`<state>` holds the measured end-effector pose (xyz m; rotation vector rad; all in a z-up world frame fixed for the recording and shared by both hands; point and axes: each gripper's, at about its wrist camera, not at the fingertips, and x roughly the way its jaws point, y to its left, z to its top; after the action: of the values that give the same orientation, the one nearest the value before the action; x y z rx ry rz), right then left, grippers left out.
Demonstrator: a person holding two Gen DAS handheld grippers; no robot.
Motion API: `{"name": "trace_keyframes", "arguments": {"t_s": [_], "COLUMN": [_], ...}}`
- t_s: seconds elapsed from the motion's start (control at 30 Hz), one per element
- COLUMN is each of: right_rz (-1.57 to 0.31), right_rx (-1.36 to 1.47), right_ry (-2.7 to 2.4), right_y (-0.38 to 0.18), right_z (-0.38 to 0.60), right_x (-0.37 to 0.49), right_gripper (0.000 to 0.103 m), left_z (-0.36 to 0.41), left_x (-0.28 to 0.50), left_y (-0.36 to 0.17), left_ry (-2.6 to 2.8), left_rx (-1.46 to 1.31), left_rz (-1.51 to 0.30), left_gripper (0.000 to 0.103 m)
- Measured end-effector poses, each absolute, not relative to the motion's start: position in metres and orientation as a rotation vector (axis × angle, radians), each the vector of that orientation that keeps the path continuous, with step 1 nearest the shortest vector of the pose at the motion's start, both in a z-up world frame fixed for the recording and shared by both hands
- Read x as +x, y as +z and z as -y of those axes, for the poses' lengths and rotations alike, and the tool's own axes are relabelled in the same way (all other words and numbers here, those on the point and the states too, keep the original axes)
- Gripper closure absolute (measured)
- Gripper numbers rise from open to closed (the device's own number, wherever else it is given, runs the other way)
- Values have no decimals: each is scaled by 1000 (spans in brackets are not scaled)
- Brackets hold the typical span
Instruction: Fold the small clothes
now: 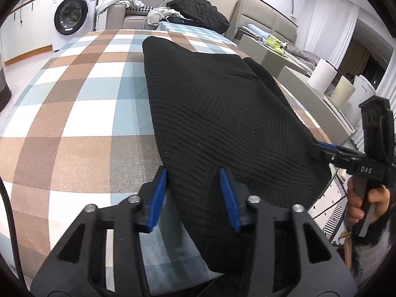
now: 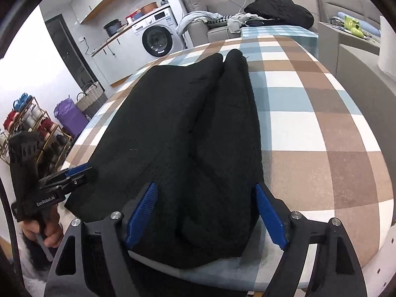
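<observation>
A black ribbed knit garment [image 1: 217, 104] [image 2: 173, 123] lies folded lengthwise on the checked table [image 1: 74, 123], one long flap laid over the other. My left gripper [image 1: 193, 173] is at its near left corner. Both blue pads touch the cloth, which bunches into a crease between them. From the right wrist view, that left gripper [image 2: 81, 170] is at the garment's left edge, held by a hand. My right gripper [image 2: 206, 186] straddles the near right corner with its jaws wide and the cloth lying loose between them. The left wrist view shows this right gripper [image 1: 319, 146] at the garment's right edge.
Beyond the table's far end are a grey sofa with a black bundle [image 1: 198, 12] and light clothes, and a washing machine [image 1: 71, 14]. Paper rolls [image 1: 324, 74] stand to the right. A shoe rack [image 2: 29, 123] and purple bag [image 2: 69, 116] sit at the left.
</observation>
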<state>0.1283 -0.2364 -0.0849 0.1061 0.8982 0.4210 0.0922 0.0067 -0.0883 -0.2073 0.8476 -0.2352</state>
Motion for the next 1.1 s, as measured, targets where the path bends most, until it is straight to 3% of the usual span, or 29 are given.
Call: {"name": "trace_keyframes", "arguments": {"t_s": [0.07,0.1,0.2,0.3,1.1], "right_rz": [-898,-896,-919,-925,-951], "right_rx": [97,95,154,136,138], "right_ry": [421,426,457,466,318], "right_y": [-87,-88,-92,-91,-89], "right_z": [238,238,242,236,163], "right_x": [130,130,135,143,283], "right_gripper": [30,42,61,68,69], "left_z": [-6,-6,-7,-8,-51], "left_x": [93,92,95,105,267], "left_y": [-88,-87,-87,-85,-83], "left_ry": [-230,-225,-220,-211,-24], "left_rx": [-196,-193,-182,-165,-77], "left_rz": [-845,-844,-852,-860,-865], "left_gripper": [76,78,82,84,84]}}
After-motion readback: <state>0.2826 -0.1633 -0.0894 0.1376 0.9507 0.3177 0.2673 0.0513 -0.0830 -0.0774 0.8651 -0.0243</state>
